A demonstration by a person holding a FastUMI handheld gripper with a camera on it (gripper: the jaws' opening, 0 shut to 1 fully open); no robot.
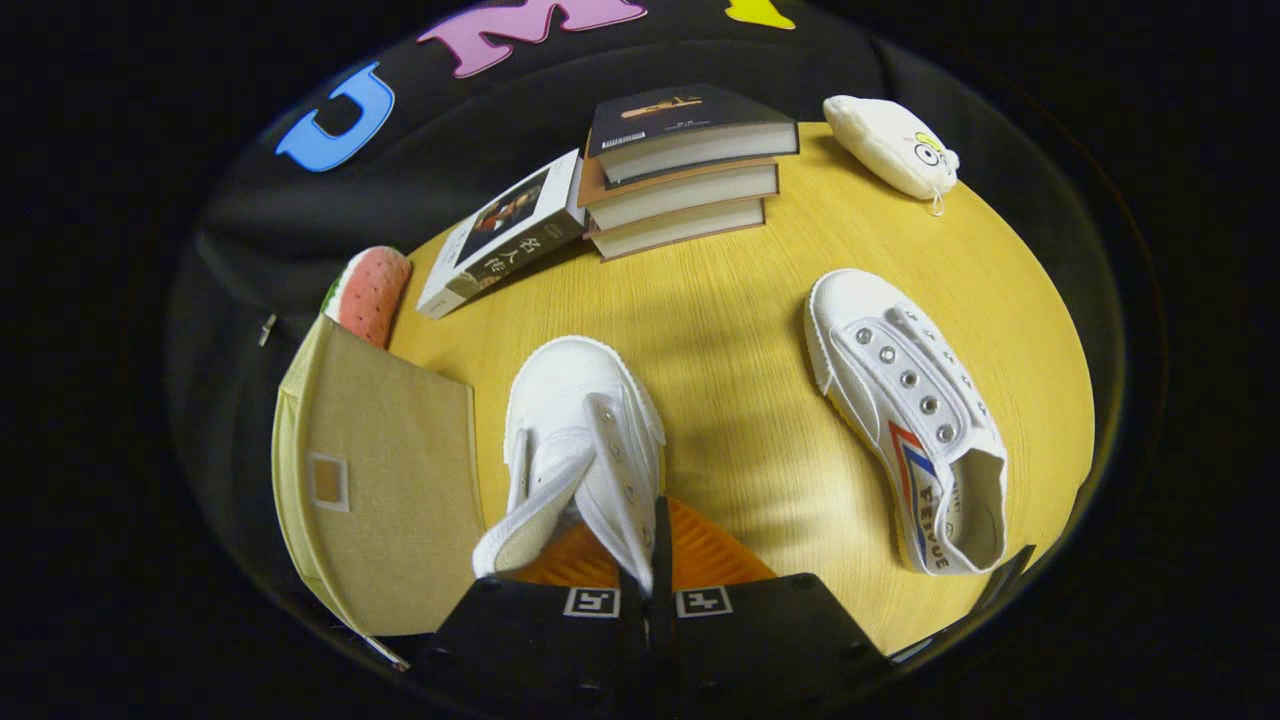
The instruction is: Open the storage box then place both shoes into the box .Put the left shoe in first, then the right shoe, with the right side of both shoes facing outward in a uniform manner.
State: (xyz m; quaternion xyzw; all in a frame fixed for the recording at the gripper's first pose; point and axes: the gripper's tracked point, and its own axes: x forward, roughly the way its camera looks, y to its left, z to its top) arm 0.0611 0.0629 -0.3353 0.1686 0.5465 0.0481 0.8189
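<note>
Yellow wooden table (720,300); gripper (645,560) pinches the white shoe's (585,440) side wall, heel hidden, toe pointing ahead.

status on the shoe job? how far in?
Done: the storage box looks opened, its beige flap lying flat beside the held shoe. In hand: the claw is shut on one white shoe, gripping its side wall. Left: put that shoe in the box, then fetch the second shoe, lying on the table.
</note>
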